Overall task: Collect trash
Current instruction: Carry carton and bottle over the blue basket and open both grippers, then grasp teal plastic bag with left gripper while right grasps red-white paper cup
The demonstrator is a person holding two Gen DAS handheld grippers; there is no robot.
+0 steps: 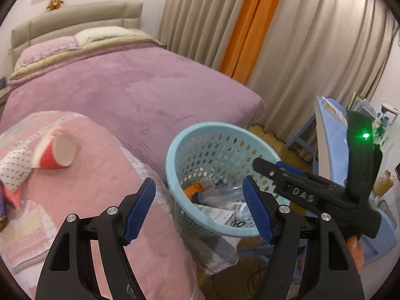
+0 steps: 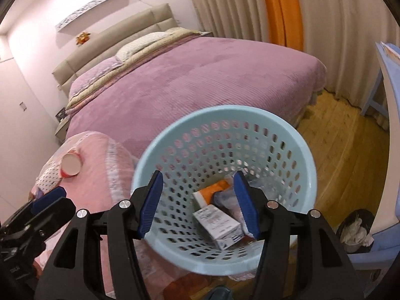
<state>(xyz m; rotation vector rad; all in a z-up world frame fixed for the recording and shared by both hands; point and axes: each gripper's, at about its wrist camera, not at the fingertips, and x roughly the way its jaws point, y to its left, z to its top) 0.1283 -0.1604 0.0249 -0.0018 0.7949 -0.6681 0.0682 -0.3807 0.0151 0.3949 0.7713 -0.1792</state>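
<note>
A light blue perforated basket point(image 1: 200, 135) point(image 2: 155, 147) stands beside the bed and holds trash: a white carton point(image 2: 220, 225), an orange-and-white box point(image 2: 212, 191) and plastic bottles point(image 1: 225, 192). A red paper cup point(image 1: 58, 151) point(image 2: 71, 163) lies on its side on the pink blanket point(image 1: 100, 195). My left gripper point(image 1: 200, 210) is open and empty, over the blanket's edge next to the basket. My right gripper point(image 2: 197, 205) is open and empty, right above the basket's mouth; it also shows in the left wrist view point(image 1: 265, 166).
A bed with a purple cover point(image 1: 140, 85) fills the background, with beige and orange curtains point(image 1: 250, 25) behind. A blue chair point(image 1: 330, 130) stands at the right on the wooden floor point(image 2: 337, 150). A dark bin with white paper point(image 2: 355, 230) sits lower right. A dotted cloth point(image 1: 15, 165) lies by the cup.
</note>
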